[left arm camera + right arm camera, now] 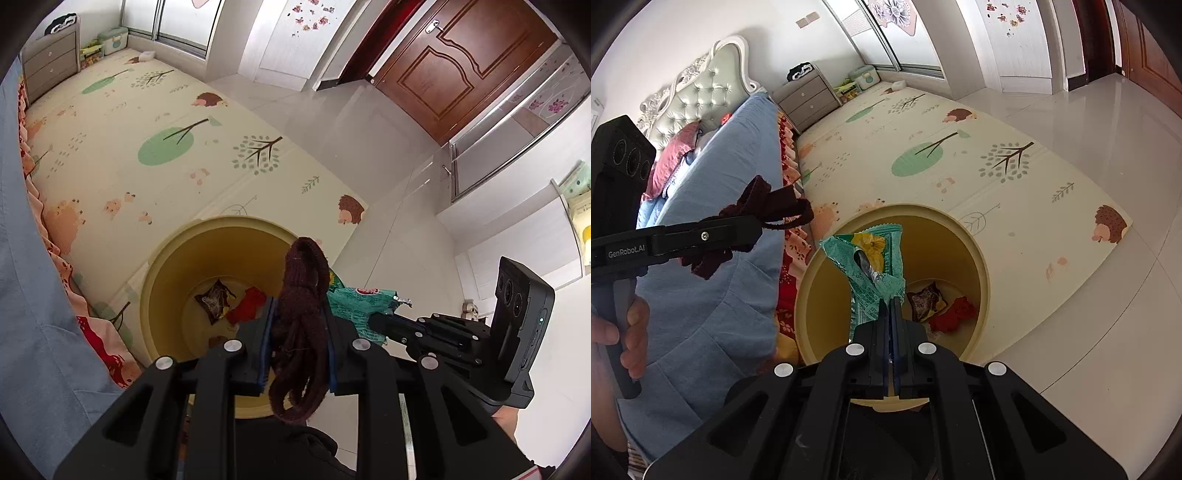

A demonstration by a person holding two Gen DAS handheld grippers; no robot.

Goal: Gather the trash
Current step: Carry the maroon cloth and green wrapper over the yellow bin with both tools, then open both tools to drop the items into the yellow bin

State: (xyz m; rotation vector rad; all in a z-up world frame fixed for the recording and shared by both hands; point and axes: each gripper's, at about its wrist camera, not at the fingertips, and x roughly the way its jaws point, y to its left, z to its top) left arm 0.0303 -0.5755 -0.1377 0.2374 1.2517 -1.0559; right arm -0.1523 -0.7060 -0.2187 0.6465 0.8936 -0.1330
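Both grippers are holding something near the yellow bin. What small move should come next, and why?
Probably open the right gripper: it is shut on the green wrapper, which hangs over the open yellow bin, so it should drop beside the wrappers already inside. The left gripper, clamped on a dark knitted band, can follow.

Both wrist views look steeply down, close above the yellow bin (173,258).

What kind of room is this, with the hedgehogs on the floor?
Most likely a bedroom, maybe a child's. There is a bed with a tufted headboard and blue cover, a grey chest of drawers beside it, and a play mat printed with trees and hedgehogs.
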